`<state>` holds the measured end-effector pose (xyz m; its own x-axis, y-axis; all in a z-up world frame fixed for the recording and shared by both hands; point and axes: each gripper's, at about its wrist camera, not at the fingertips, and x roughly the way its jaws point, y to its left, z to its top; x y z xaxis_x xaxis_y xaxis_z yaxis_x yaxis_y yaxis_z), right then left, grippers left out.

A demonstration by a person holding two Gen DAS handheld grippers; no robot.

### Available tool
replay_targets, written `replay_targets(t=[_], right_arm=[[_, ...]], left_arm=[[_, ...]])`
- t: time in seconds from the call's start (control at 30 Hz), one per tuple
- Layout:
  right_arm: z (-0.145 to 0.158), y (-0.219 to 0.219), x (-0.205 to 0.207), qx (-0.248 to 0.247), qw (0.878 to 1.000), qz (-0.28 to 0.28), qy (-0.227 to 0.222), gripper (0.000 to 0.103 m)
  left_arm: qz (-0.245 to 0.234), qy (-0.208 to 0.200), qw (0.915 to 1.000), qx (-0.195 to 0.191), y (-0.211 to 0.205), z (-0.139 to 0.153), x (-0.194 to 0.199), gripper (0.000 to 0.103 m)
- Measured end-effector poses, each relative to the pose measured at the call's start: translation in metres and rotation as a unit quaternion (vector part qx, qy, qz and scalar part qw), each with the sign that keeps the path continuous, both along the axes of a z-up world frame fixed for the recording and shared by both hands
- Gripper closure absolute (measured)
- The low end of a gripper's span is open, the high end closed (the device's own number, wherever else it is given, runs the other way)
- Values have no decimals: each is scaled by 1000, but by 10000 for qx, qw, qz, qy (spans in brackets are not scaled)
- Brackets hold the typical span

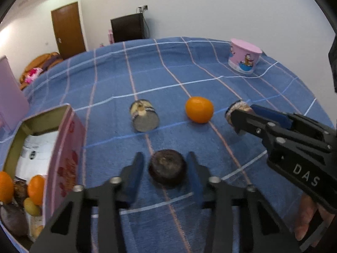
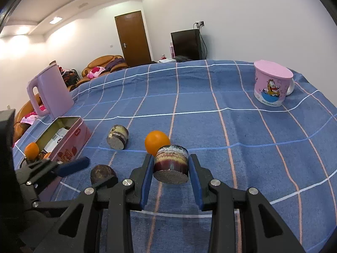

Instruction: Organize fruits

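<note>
Right, left gripper (image 1: 166, 168) sat at 6 o'clock of its own view, jaws drawn in around a dark round fruit piece (image 1: 167, 168); pads looked just at its sides, slivers of cloth showing, so a firm pinch could not be confirmed. Piece rested on the blue checked cloth (image 1: 189, 73).

Right gripper (image 2: 171, 164) was pinching a striped cut fruit chunk (image 2: 171, 161) between both pads, lifted slightly off the cloth, cut face toward the camera.

Outward from the left gripper: a loose orange (image 1: 199, 109) at 12 to 1 o'clock, a second cut chunk (image 1: 144, 115) on its side at 11 o'clock, both apart from each other. Pink tin box (image 1: 67, 147) at 9 o'clock, lid off, already holding two oranges (image 1: 35, 186), a small yellowish fruit and some darker pieces, plus a white item at the back.

Pink cartoon mug (image 2: 271, 84) with lid stood far off at 1 to 2 o'clock, pink kettle (image 2: 49, 90) at 10 o'clock behind the box in the right view.

Progress judged: partway. Several fruits boxed; four left outside, two of them at the grippers, the orange and one chunk untouched. Neither gripped piece was over the box yet.
</note>
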<state>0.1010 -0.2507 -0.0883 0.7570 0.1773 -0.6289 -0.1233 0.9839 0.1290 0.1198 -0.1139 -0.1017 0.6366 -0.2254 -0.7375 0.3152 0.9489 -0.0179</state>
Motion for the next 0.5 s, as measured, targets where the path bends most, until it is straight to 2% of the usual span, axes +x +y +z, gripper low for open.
replay_targets(t=[0.17,0.5], right_arm=[[0,2,-1,-5,10000,93,-34,67],[6,7,-9,-29,9992,274,-288,67]], left_arm=[[131,-96,9998,-83,5,3,-3,64],[397,-682,9969,-57,13,18,-18,64]])
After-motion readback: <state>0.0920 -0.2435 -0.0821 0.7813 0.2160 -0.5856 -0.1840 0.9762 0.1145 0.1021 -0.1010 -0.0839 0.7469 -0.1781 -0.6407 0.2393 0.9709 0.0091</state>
